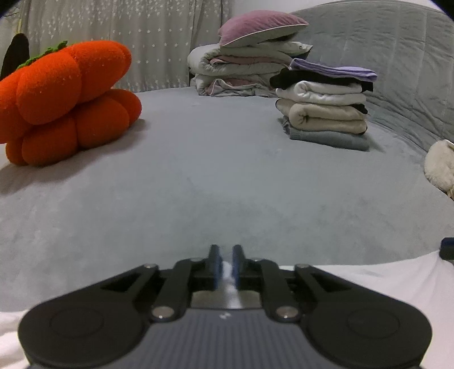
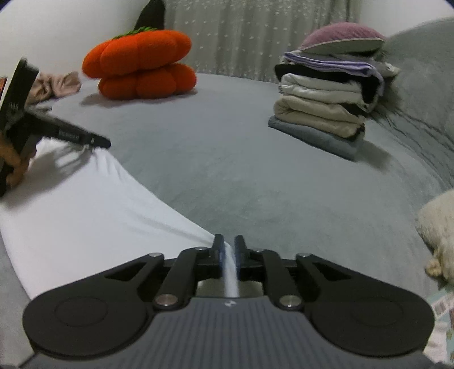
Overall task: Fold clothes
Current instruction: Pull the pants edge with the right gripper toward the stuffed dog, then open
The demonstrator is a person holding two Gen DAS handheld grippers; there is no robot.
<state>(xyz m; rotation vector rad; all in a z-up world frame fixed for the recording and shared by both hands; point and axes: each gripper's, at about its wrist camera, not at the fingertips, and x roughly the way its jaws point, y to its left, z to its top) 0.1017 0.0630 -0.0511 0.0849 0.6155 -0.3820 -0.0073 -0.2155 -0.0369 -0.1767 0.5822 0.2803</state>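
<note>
**White garment pinched by both claws at near edge of bed**

Left claw [image 1: 226, 252] narrow, a fold of the white garment [image 2: 85, 204] caught between its pads. Right claw [image 2: 229, 241] likewise narrow, clamped on a bunched strip of the same white cloth running back between its fingers. Seen from the right wrist, left claw [image 2: 98, 142] pinching the garment's far left corner, cloth stretched flat between the two grips along the near side of the grey bed [image 1: 198, 176].

No containers in view; only piles. Stack of folded clothes [image 1: 326, 108] stood well ahead and to the right: grey knit at the bottom, cream and white pieces above, black and lavender on top. Behind it, a heap of folded bedding [image 1: 238, 71] capped by a purple pillow [image 1: 261, 27], near the grey padded headboard [image 1: 397, 56]. Orange pumpkin cushion [image 1: 65, 99] sat far left, well apart from the stack. Crumpled pinkish cloth [image 2: 56, 85] lay left of the cushion in the right wrist view. Fluffy cream item [image 1: 439, 167] lay at the right edge, partly cut off.

Broad open stretch of bedcover lay between the garment's far edge and the stack and cushion, bare through the middle. Dotted curtain [image 1: 127, 37] hung behind the bed. Garment's near part hidden beneath both claw bodies
</note>
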